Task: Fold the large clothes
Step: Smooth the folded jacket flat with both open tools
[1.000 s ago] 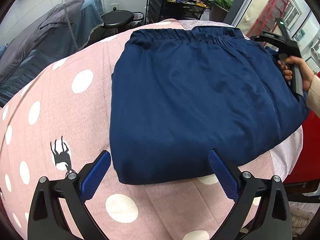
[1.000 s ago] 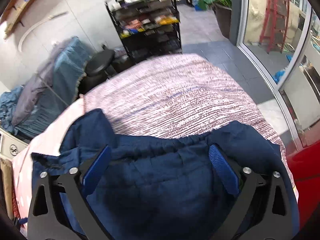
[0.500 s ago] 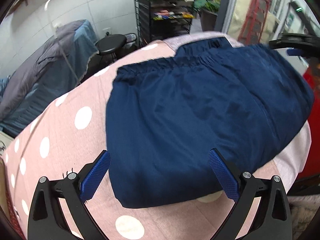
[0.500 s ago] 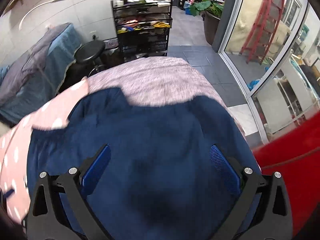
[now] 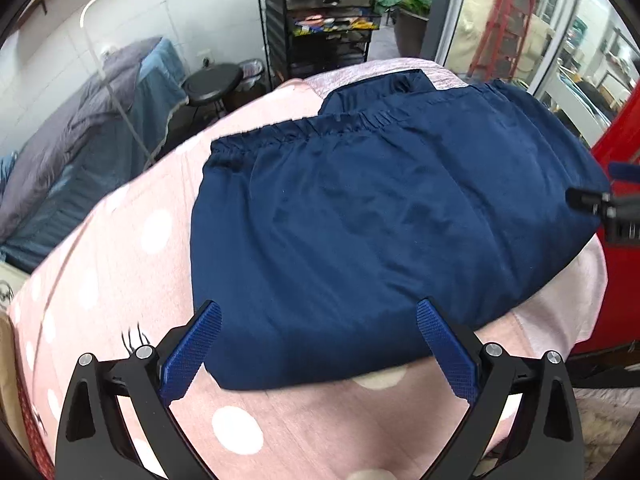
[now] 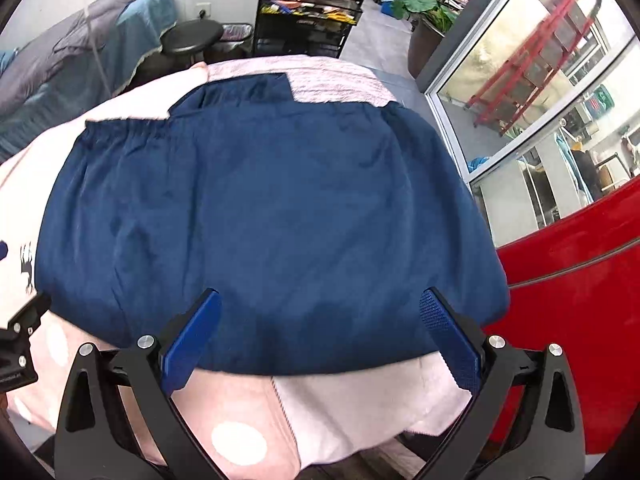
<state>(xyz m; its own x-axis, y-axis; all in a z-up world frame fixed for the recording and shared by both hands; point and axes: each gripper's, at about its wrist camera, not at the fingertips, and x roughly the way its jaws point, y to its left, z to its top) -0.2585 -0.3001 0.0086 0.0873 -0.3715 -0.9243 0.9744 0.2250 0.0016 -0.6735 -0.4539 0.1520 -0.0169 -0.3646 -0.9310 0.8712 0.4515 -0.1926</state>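
Observation:
A navy blue garment [image 5: 380, 220] with an elastic waistband lies folded flat on a pink polka-dot cover; it also shows in the right wrist view [image 6: 260, 220]. My left gripper [image 5: 320, 344] is open and empty, hovering over the garment's near edge. My right gripper [image 6: 320, 340] is open and empty, above the garment's near edge on its side. The tip of the right gripper shows at the right border of the left wrist view [image 5: 608, 208].
The pink cover [image 5: 120, 280] spans the table. A red object [image 6: 580, 300] stands close on the right. A black stool [image 5: 212, 84], a black shelf rack [image 5: 320, 20] and a covered bed [image 5: 80, 140] stand beyond the far edge.
Both grippers have pulled back and up from the garment. The right gripper, earlier low over the waistband, now sits at the near edge. The garment lies flatter.

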